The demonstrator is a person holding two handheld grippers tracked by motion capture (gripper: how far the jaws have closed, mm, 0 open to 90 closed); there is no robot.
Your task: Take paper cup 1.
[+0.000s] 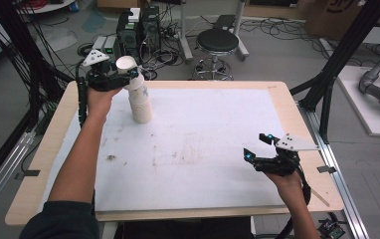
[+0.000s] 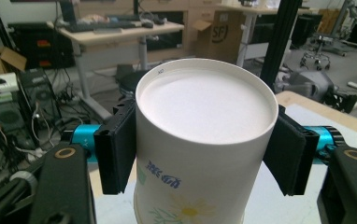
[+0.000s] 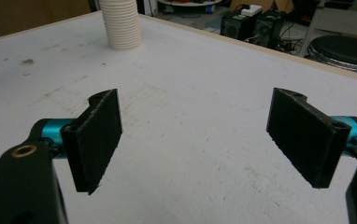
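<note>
The left gripper (image 2: 200,154) clamps one smooth, cylindrical paper cup (image 2: 204,140) atop a ribbed stack of paper cups (image 1: 141,102); the right gripper (image 3: 200,140) gapes wide, holding nothing.

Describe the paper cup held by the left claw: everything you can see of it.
The paper cup is white, upside down, its flat recessed base facing up. Its side carries blue lettering and a yellow-centred daisy print. The left claw has its black pads pressed on opposite sides just below the base rim. In the high view the cup tilts at the top of the stack of cups, which stands at the far left of the white table.
</note>
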